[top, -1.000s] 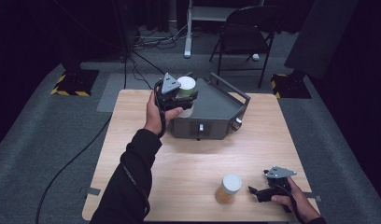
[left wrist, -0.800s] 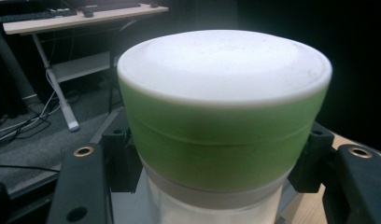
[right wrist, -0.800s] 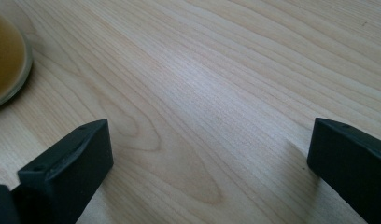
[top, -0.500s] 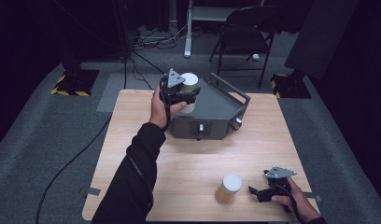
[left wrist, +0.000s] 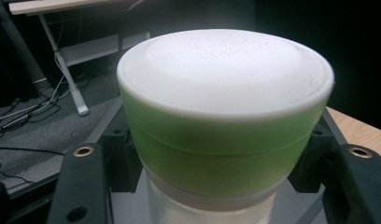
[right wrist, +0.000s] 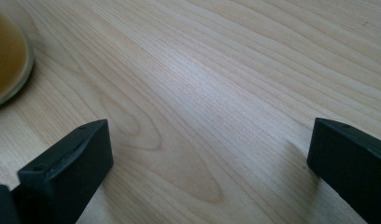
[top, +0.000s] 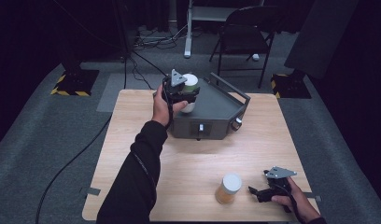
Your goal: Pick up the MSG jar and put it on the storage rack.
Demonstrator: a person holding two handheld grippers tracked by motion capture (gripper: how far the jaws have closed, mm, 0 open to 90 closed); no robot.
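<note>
- Up at the far side of the tabletop [top: 132, 140], the left hand-held gripper [top: 183, 93] clenches a green jar [top: 190, 85] with a white lid.
- Its jaws press on the jar's sides below the lid, as the left gripper view shows: the jar [left wrist: 226, 135] stands upright between the two black jaws, with its clear lower part just under the green band.
- The jar is above the left part of a dark grey box [top: 212, 116], over the box's sloped top; whether its base touches that top I cannot tell.
- The box sits at the far middle of the tabletop, with a raised bar along its right edge and a knob on its front right corner.
- Near the front right edge, the right hand-held gripper [top: 261, 192] lies low on the wood in the person's right hand [top: 291, 200], released, its jaws wide apart with bare wood between them.
- An amber jar [top: 228, 188] with a white lid stands upright just left of that gripper, apart from its jaws; its edge [right wrist: 9, 56] shows at the top left of the right gripper view.
</note>
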